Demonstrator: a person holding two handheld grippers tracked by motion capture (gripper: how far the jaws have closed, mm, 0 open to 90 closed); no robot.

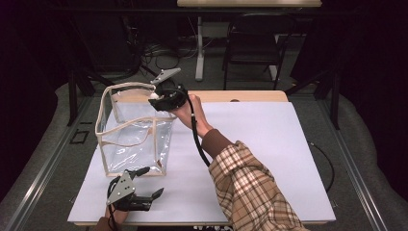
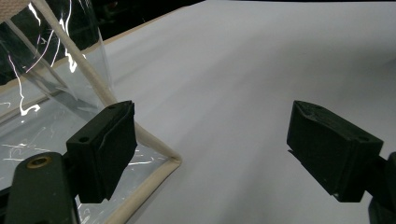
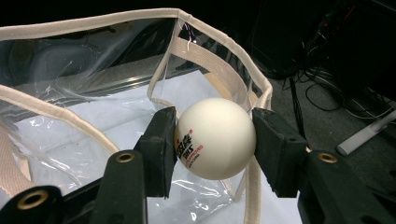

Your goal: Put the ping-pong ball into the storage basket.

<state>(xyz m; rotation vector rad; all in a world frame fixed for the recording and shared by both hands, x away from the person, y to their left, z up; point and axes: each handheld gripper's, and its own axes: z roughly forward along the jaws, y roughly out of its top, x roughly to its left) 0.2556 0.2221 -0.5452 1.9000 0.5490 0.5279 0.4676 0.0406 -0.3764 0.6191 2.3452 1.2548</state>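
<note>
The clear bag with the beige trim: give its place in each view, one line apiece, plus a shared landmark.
High view: the clear bag stands open, left of centre on the white table cover.
Left gripper view: the bag's lower corner sits at the left, behind the left jaw.
Right gripper view: its rim arcs across the top, behind the white ball.
Shared landmark: the beige trim.
</note>
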